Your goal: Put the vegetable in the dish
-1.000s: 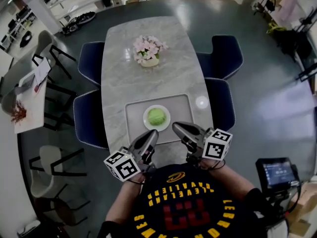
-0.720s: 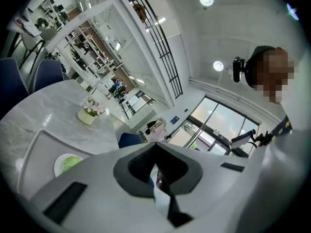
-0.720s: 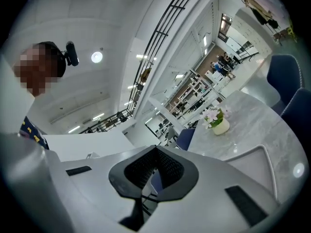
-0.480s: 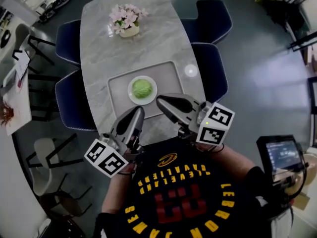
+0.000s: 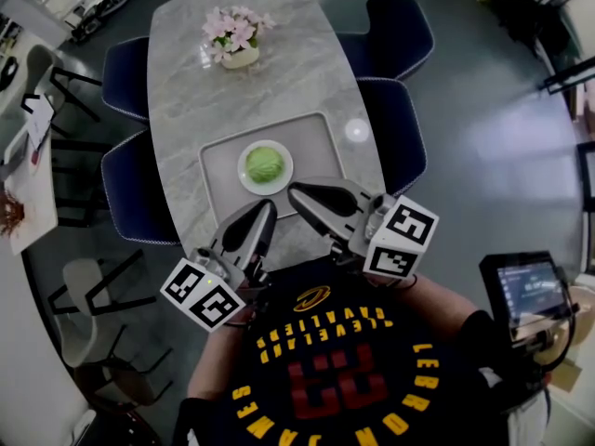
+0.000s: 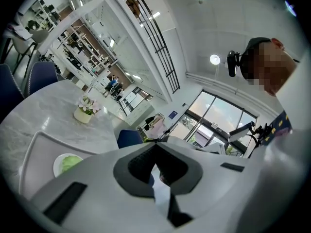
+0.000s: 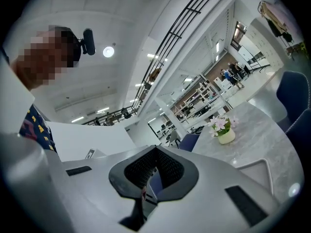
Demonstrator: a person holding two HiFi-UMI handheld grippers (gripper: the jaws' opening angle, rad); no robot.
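A green cabbage-like vegetable (image 5: 265, 163) lies in a round white dish (image 5: 244, 169) on a grey tray (image 5: 311, 147) at the near end of the marble table. My left gripper (image 5: 265, 210) hovers shut and empty just short of the tray's near edge. The right gripper (image 5: 296, 191) is beside it, also shut and empty, close to the person's chest. The left gripper view shows the vegetable (image 6: 70, 162) in the dish (image 6: 57, 165) at lower left, past the shut left gripper (image 6: 158, 171). In the right gripper view the shut gripper (image 7: 153, 171) points up over the table.
A pot of pink flowers (image 5: 236, 40) stands at the table's far end. A small white disc (image 5: 357, 130) lies right of the tray. Dark blue chairs (image 5: 390, 128) line both sides. A small monitor (image 5: 521, 291) sits at lower right.
The head view has shifted, so the table sits higher and further left. Both grippers stayed shut and drew slightly back from the tray toward the body.
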